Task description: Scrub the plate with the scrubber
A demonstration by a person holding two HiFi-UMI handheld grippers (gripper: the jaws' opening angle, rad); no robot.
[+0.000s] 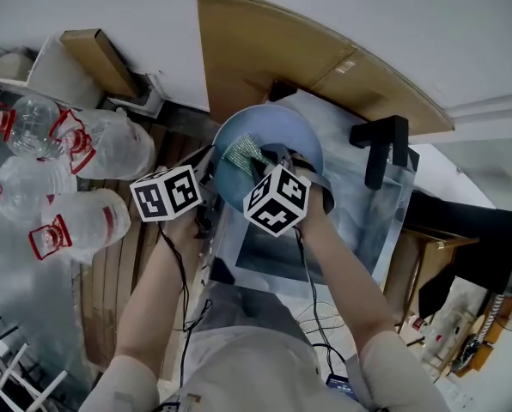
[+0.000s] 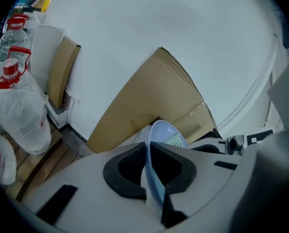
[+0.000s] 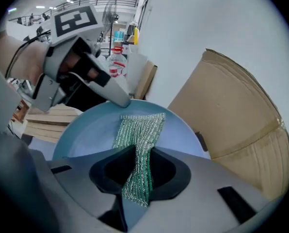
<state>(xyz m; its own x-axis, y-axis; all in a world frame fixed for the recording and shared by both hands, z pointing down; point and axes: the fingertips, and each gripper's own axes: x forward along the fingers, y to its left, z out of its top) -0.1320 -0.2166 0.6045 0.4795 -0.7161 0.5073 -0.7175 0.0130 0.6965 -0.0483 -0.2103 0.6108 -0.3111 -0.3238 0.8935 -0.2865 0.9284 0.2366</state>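
A light blue plate (image 1: 282, 131) is held up on edge above a steel sink (image 1: 372, 217). My left gripper (image 1: 211, 178) is shut on the plate's rim (image 2: 152, 166), which runs edge-on between its pads. My right gripper (image 1: 269, 163) is shut on a green and silver mesh scrubber (image 3: 138, 144). The scrubber's free end (image 1: 243, 153) lies flat against the plate's face (image 3: 91, 130). In the right gripper view the left gripper (image 3: 118, 101) shows at the plate's upper rim.
A folded cardboard sheet (image 1: 265, 54) leans on the white wall behind the sink. A black faucet (image 1: 380, 144) stands at the sink's right. Several big clear water bottles (image 1: 76, 221) with red handles lie on wooden planks at the left.
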